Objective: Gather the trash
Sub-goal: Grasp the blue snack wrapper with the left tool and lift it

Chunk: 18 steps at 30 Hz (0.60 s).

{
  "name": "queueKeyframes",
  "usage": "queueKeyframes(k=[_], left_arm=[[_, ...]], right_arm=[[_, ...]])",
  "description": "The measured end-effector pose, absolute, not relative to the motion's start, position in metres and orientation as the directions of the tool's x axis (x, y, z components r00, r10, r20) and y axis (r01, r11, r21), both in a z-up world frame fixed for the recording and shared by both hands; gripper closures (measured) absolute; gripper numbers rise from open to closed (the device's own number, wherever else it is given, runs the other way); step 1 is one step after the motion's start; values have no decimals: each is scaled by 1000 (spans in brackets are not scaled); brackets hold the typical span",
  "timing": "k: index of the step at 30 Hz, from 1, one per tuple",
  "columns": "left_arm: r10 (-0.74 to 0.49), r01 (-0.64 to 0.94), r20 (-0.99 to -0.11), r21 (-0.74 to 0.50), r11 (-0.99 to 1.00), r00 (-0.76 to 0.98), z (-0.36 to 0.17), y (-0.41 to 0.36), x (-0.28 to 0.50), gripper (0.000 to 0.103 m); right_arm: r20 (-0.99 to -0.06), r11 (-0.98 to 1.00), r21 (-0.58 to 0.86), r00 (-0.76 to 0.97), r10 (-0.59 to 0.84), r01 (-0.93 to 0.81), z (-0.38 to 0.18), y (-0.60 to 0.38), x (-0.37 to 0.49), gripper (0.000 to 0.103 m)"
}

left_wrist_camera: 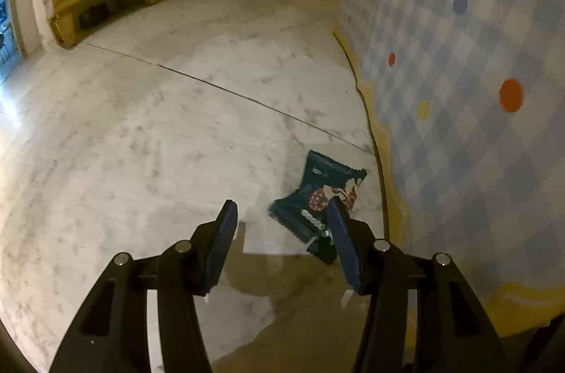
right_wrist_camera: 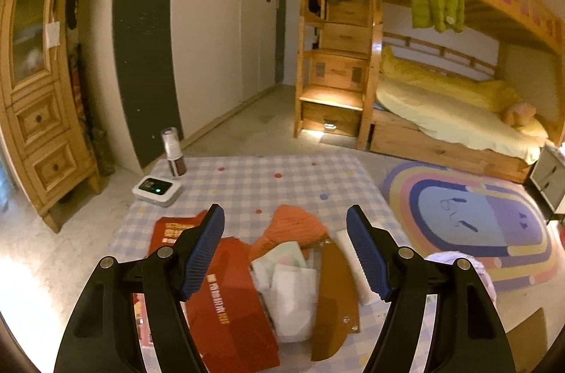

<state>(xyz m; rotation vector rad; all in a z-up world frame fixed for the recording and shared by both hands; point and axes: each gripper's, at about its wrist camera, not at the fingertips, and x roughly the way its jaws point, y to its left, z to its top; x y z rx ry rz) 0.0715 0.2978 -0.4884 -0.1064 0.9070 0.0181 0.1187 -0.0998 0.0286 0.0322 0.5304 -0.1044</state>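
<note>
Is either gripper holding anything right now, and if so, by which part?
Nothing is held. The left gripper stands open above the floor, the dark green crinkled snack wrapper lying beside its right finger. The right gripper is open over the red cardboard box.

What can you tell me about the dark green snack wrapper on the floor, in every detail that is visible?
The snack wrapper is a small dark teal-green packet that looks like glossy plastic film, with crimped, zigzag ends and a red and white picture on its face. It is crumpled and bent, lying on the pale marbled floor close to the edge of the blue checked mat. The right finger of the open left gripper covers part of it; contact cannot be judged.
</note>
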Motion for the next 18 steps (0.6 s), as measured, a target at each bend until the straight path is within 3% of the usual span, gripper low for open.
queueKeyframes(k=[7, 13, 16, 17, 18], left_arm=[[-74, 0, -814, -90, 996, 576, -506, 281, 87, 51], [-15, 71, -828, 31, 997, 561, -519, 266, 95, 54], [-6, 70, -823, 41, 997, 567, -518, 266, 98, 71], [-5, 64, -822, 38, 997, 570, -518, 268, 100, 89], [-9, 56, -822, 27, 998, 570, -517, 272, 102, 98]], right_arm=[[-513, 992, -20, 850, -118, 125, 29, -98, 119, 32], [-520, 991, -23, 845, -123, 130, 26, -96, 121, 32], [-520, 991, -21, 845, -123, 131, 26, -96, 121, 32], [-519, 991, -21, 846, -122, 130, 25, -96, 121, 32], [-519, 991, -22, 846, -122, 130, 26, -96, 121, 32]])
